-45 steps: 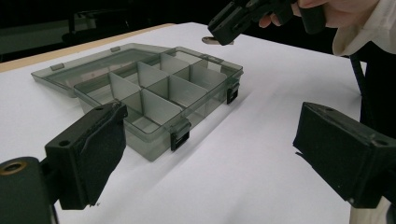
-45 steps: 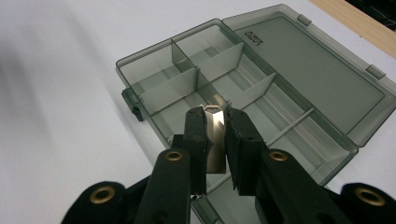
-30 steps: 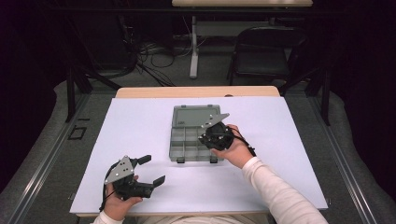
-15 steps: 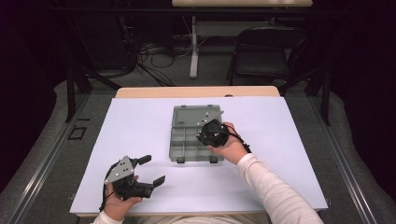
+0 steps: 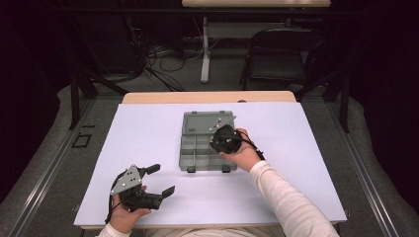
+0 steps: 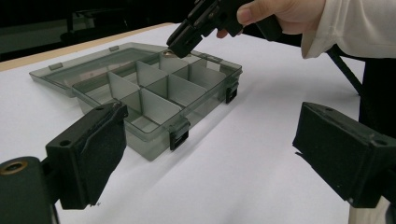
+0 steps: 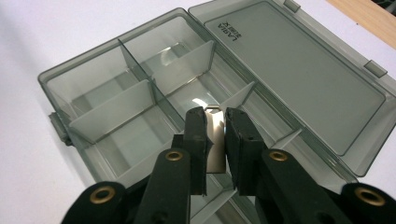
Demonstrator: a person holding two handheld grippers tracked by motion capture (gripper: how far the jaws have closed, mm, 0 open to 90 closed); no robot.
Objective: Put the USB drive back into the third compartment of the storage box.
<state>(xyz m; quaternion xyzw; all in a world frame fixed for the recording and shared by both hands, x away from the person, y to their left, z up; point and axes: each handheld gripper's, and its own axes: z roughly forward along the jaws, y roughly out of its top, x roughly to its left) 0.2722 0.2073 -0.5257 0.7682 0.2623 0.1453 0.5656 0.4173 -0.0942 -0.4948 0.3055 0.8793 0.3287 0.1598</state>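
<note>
The left gripper [image 5: 155, 180] rests low on the counter [image 5: 306, 192], its fingers [image 6: 91, 156] spread wide apart with nothing between them, and the open grey box [image 5: 207, 143] lies well ahead of them. The right gripper [image 7: 215, 122] hangs over the box, fingers [image 7: 196, 135] clamped on a thin shiny metal plate [image 7: 215, 140]. The plate stands upright between them, above the dividers [image 7: 112, 109] beside the flat lid [image 7: 299, 65].
</note>
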